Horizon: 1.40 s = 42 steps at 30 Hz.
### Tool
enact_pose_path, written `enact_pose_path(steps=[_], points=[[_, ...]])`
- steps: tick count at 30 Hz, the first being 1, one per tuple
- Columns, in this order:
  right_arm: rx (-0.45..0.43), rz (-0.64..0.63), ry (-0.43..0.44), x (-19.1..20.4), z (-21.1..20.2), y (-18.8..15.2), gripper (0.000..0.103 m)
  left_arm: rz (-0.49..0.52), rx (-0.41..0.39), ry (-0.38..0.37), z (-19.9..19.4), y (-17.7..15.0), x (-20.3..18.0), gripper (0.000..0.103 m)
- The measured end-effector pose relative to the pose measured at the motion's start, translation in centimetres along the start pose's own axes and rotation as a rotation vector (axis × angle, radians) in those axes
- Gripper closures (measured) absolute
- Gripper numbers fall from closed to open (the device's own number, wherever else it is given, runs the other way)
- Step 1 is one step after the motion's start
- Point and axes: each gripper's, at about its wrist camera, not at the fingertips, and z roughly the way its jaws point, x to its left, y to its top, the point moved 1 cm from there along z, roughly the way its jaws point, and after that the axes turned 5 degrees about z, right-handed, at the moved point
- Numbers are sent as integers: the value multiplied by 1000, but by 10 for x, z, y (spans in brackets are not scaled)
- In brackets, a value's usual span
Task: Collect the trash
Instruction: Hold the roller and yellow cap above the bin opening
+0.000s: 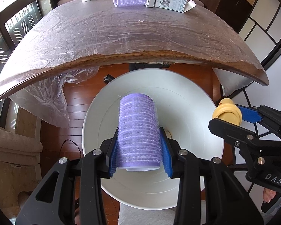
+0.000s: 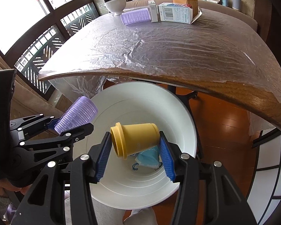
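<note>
Both tongs [image 1: 139, 150] [image 2: 134, 150] loaded, above bin rim [image 2: 187, 108]

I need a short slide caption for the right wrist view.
Right gripper holds a yellow cup above the white bin.

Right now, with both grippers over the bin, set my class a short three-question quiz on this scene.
1. True or false: the left gripper is shut on a purple hair roller.
2. What does the right gripper hold?
3. Which stands on the table: A) kettle, B) white cup, C) vase?

Key: 1 true; 2 a yellow plastic cup, above the white bin; 3 B.
</note>
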Motion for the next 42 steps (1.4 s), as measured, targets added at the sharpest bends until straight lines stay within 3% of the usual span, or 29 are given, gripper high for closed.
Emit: enact_pose_path(steps=[42], points=[[98, 19, -25, -4, 37, -6, 54, 36, 79, 24, 30, -12, 10, 63]])
